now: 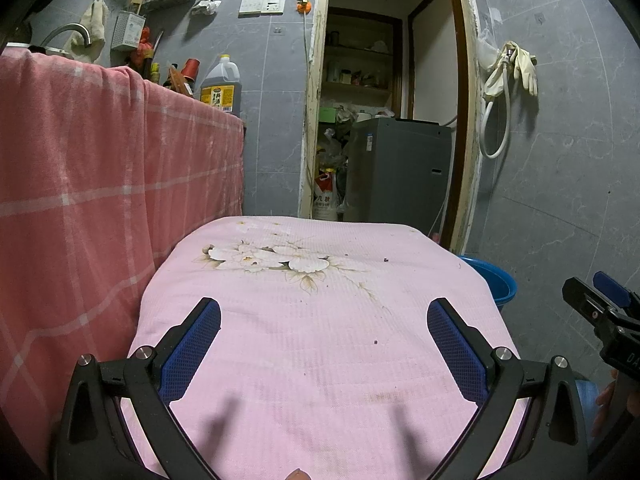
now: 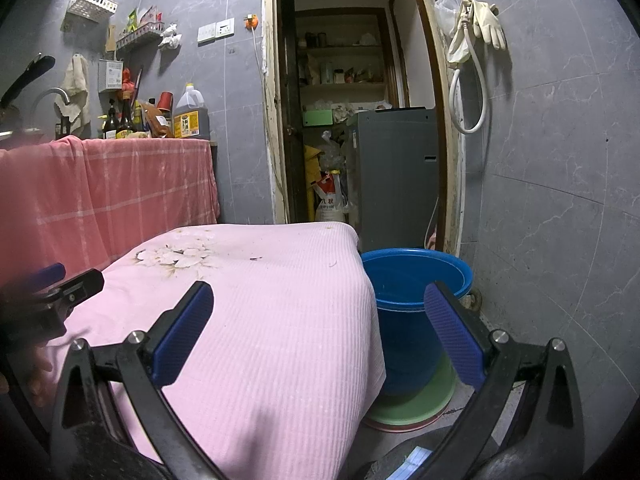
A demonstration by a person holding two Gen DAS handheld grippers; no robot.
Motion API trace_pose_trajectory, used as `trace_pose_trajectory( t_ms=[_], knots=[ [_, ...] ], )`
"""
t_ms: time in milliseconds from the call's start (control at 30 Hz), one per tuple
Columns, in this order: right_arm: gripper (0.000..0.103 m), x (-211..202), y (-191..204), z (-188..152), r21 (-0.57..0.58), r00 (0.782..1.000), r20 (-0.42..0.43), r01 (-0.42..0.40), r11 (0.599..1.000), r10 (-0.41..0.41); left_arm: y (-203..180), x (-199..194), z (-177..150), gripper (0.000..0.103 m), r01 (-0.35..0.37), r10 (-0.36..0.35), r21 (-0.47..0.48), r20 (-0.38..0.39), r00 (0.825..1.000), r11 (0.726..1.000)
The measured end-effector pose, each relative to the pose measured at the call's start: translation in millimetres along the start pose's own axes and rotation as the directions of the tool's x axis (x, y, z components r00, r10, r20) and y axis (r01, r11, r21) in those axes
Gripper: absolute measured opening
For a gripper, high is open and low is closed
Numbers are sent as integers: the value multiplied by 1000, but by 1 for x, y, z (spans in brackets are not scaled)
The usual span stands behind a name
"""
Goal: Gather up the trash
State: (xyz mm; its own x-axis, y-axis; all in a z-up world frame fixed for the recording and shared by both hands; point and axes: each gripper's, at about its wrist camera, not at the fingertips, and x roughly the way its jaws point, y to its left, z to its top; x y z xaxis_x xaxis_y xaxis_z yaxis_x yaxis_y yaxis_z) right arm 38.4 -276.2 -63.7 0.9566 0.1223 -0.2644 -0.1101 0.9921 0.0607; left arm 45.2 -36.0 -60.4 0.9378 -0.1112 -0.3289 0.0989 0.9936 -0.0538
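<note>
A low table under a pink flowered cloth fills the left wrist view and shows in the right wrist view. Small crumbs lie on it: a dark bit, another near the far right, and scraps near its right edge. My left gripper is open and empty over the cloth. My right gripper is open and empty above the table's right edge; it also shows in the left wrist view. A blue bucket stands on the floor right of the table.
A counter draped in a red checked cloth rises at the left, with bottles on top. A doorway behind shows a grey appliance and bags. Green and pink basins sit under the bucket. A tiled wall closes the right.
</note>
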Motion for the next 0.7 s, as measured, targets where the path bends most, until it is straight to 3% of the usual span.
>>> trace_pose_trajectory(
  t_ms=[700],
  knots=[
    [103,0,0,-1,1,1000,1,0,1000,0,-3,-2,0,101,-4,4,-4,0,1000,1000]
  ],
)
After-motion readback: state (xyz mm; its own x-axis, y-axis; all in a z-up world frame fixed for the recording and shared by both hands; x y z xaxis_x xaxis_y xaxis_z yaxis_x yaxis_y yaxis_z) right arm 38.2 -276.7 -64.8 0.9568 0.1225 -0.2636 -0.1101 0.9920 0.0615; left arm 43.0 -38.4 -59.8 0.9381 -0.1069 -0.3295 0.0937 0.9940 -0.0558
